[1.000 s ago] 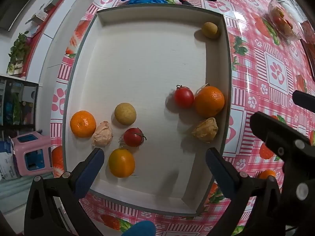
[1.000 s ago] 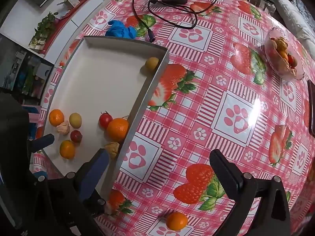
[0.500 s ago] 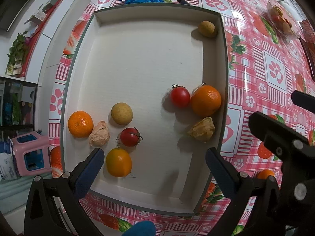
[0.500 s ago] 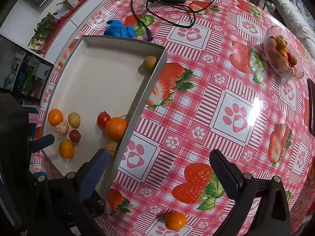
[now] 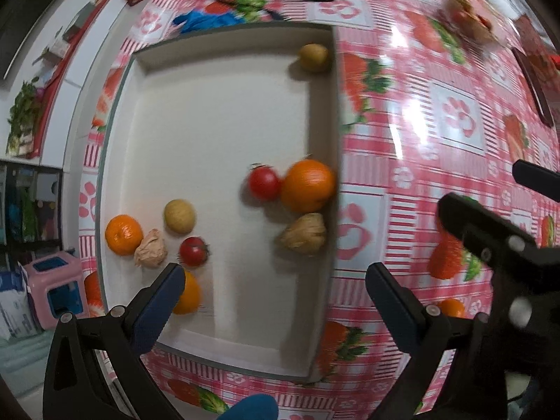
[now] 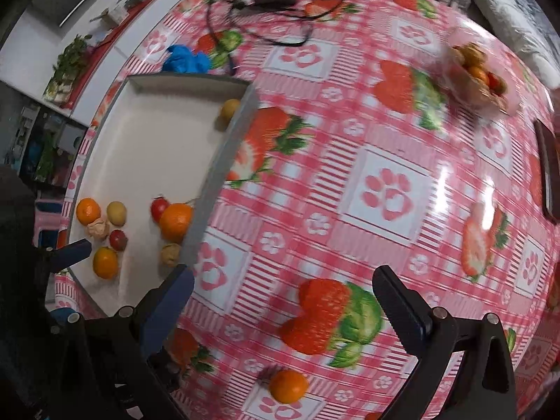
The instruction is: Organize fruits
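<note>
- Shallow white tray (image 5: 224,112) sits on a pink strawberry-print surface (image 6: 385,189), holding oranges, tomatoes, yellow fruits and papery husked fruits.
- Large orange (image 5: 307,185) touches a tomato (image 5: 264,183) against the tray's right wall.
- Left claw (image 5: 274,285) hovers above the tray, fingers apart, empty.
- Right claw (image 6: 283,288) hangs over the surface, fingers apart, empty.
- Small orange (image 6: 288,386) lies loose beneath it.
- Left finger (image 5: 159,302) partly hides one orange (image 5: 189,297).
- Far fruit bowl (image 6: 479,77) is blurred; black cable (image 6: 273,7) lies beyond.
</note>
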`<state>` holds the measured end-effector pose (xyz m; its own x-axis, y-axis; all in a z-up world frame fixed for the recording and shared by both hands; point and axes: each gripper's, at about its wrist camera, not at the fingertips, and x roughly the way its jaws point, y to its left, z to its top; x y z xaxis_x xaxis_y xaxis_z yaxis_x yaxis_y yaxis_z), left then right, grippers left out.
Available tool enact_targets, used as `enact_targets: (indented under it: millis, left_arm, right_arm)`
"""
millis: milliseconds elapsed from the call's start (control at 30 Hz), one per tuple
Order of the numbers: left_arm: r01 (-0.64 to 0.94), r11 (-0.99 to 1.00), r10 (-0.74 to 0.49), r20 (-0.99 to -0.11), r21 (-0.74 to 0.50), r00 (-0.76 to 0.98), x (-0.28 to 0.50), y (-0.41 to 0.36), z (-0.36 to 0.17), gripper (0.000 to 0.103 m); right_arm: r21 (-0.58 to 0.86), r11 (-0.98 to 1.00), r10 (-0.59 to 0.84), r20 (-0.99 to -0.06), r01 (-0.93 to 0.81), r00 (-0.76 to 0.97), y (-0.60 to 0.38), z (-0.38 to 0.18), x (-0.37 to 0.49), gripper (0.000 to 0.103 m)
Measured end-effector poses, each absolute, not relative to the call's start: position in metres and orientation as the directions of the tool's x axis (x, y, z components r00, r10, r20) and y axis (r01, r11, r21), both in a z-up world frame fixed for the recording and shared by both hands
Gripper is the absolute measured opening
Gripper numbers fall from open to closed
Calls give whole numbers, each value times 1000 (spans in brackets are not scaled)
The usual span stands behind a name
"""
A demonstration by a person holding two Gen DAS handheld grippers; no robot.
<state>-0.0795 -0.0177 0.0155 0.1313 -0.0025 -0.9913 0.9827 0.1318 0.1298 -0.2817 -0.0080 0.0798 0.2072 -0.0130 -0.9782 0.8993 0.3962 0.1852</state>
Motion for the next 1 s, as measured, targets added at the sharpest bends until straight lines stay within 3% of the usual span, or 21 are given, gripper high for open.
enact_targets:
  millis: [467,767,1000]
  left_arm:
    - [997,-42,-18,-998,63,62,-245,-39,11,103]
    - [990,-132,-189,-982,55,29,-417,-91,-2,103]
    - [998,-59,-328,-945,22,1,-499,-104,-11,103]
  right_arm:
    - [23,57,-14,-1000,998,23,42,51,-508,103]
    - [22,-40,-31,-999,999,20,108,55,-572,103]
    - [1,-24,-87,-996,1000,-2,167,63,-604,103]
